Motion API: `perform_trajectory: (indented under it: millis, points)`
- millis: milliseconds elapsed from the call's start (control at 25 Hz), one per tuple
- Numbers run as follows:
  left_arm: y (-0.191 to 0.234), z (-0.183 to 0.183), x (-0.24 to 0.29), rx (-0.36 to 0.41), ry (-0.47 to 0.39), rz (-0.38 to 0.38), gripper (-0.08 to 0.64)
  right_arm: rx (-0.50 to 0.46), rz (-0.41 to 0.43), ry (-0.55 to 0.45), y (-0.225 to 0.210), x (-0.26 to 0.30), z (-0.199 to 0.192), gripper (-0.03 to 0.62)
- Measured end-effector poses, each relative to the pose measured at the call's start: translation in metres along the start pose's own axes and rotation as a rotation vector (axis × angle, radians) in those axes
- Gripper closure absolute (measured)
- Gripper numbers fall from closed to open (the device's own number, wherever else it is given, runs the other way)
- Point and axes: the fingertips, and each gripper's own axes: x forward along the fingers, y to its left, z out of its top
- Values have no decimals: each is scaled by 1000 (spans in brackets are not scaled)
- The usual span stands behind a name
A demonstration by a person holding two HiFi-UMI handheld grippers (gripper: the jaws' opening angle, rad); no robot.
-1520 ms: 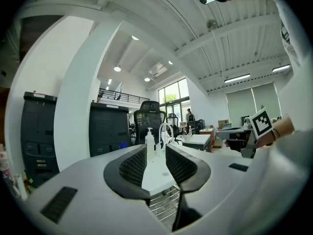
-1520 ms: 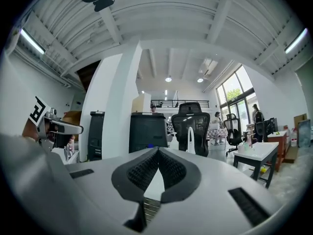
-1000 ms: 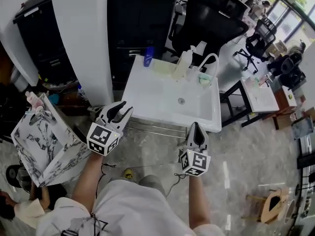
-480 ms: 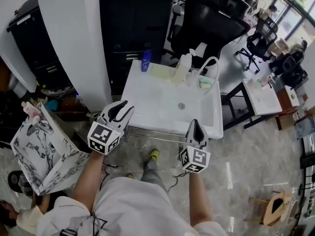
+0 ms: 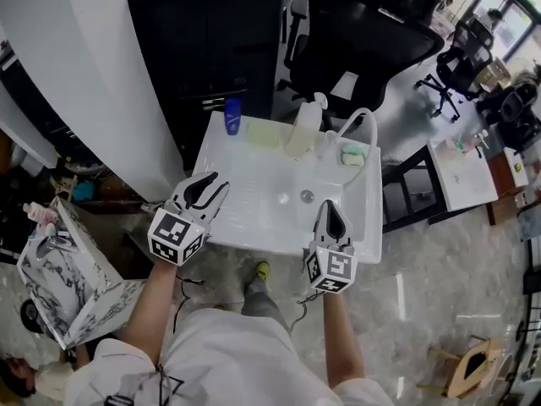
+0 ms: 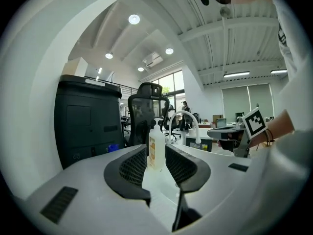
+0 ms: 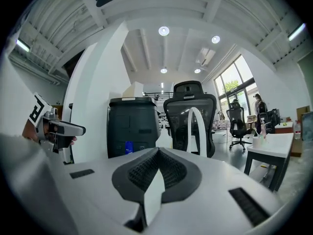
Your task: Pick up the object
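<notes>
while the pump bottle (image 5: 305, 129) stands at the far edge of the sink (image 5: 245, 184), at twelve o'clock and well apart from both tools, the left gripper (image 5: 211, 186) has its jaws spread and frames it, so i'd drive straight in, level, with the right gripper (image 5: 330, 207), pinched together on nothing, waiting.

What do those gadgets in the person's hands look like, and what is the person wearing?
Both the left gripper and right gripper are white shells with two tapering jaws lined by black textured pads. Each carries a cube printed with black-and-white square markers. Thin dark cables hang below. The person wears a white short-sleeved shirt.
</notes>
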Motion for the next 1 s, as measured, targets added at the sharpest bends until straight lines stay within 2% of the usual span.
perform_trajectory:
  millis: [280, 560, 760, 1000]
  points:
    - [14, -5, 70, -16, 47, 42, 443, 19, 90, 47, -24, 71, -15, 592]
    - [26, -8, 105, -15, 82, 56, 443, 51, 143, 84, -28, 113, -29, 592]
    - [38, -13, 122, -18, 98, 37, 443, 60, 146, 109, -26, 129, -37, 591]
    - [54, -25, 141, -28, 124, -10, 443, 59, 101, 130, -26, 147, -45, 591]
